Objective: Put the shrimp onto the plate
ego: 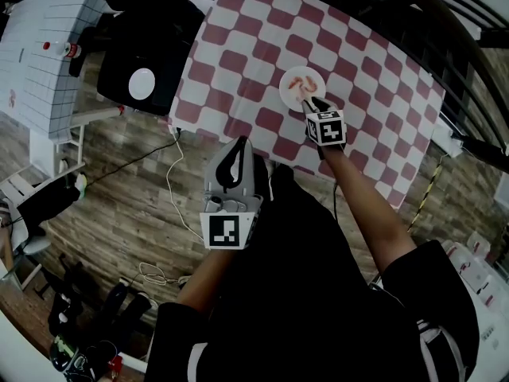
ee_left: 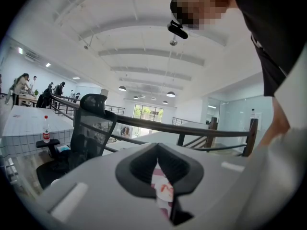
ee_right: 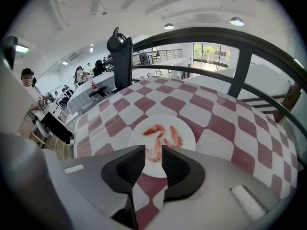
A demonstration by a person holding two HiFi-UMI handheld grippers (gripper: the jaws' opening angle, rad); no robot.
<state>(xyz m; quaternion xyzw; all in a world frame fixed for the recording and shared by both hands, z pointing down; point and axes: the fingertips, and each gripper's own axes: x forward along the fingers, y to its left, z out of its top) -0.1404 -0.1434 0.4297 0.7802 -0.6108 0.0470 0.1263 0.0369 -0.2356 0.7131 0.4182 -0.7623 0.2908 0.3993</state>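
Left tool (ego: pixel 238 148) (raised, nearest) is pinched together, empty; right tool (ego: pixel 308 103) gapes over shrimp (ego: pixel 301 83) on the plate (ego: pixel 287 94).

No word, number or brand name can be read anywhere. The only printed signs are black-and-white square patterns. One is on the marker cube (ego: pixel 231 230) of the left gripper (ego: pixel 238 148), and one is on the marker cube (ego: pixel 327 127) of the right gripper (ego: pixel 309 102); they are coded blocks, not letters or digits. A bottle (ee_left: pixel 46 129) on the white tiled counter (ee_left: pixel 24 123) has a red label, but its print is too small to make out. The dark device (ego: pixel 135 50) with a white round patch beside the checked cloth shows no legible marking.
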